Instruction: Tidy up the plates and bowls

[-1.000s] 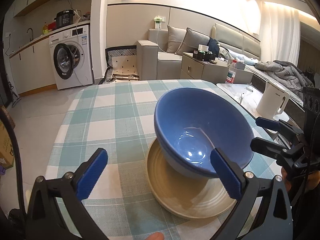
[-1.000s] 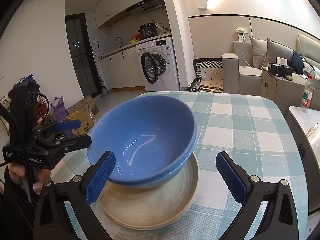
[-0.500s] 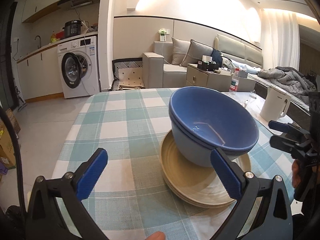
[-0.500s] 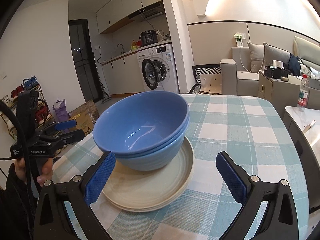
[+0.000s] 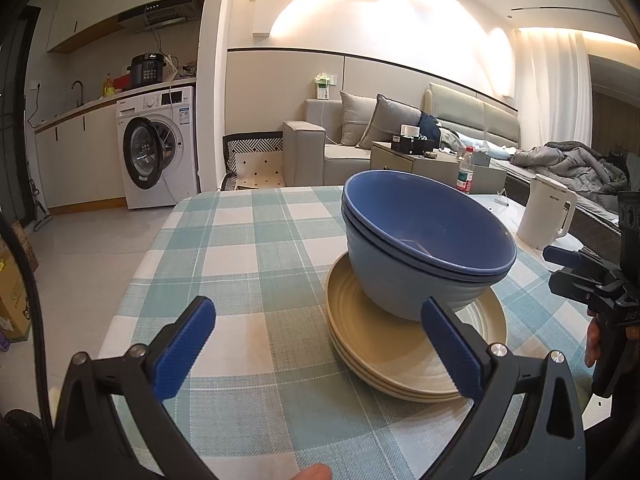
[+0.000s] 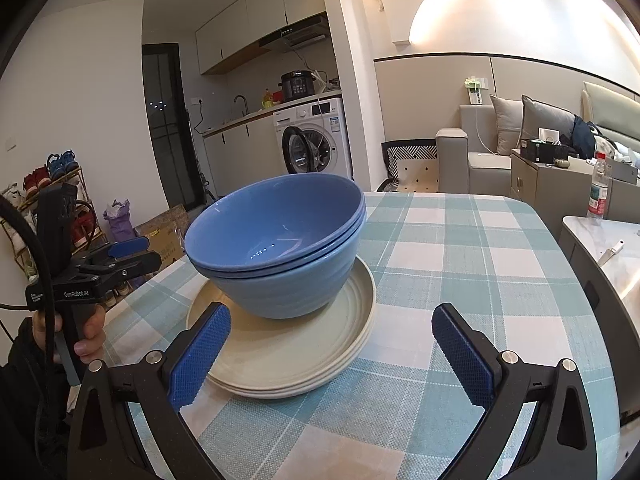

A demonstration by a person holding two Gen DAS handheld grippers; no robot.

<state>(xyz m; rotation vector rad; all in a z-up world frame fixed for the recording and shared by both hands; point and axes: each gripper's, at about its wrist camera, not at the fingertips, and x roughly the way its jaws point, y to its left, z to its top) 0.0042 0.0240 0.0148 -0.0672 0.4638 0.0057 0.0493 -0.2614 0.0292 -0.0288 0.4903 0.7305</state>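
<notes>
Blue glazed ceramic bowls (image 5: 424, 240), two nested, on stacked cream ridged plates (image 6: 288, 344) upon the checked-cloth worktop (image 6: 460, 264), ahead between left tool (image 5: 316, 344) and right tool (image 6: 328, 356), both wide open, empty; advise withdrawing level, without nudging the pile.

blue bowls (image 5: 424, 240), cream plates (image 5: 400, 356), teal-checked tablecloth (image 5: 248, 248)

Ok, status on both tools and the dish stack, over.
Left tool open, empty. Right tool open, empty. Two blue bowls nested on stacked cream plates, on the checked tablecloth. Nothing in the way.
</notes>
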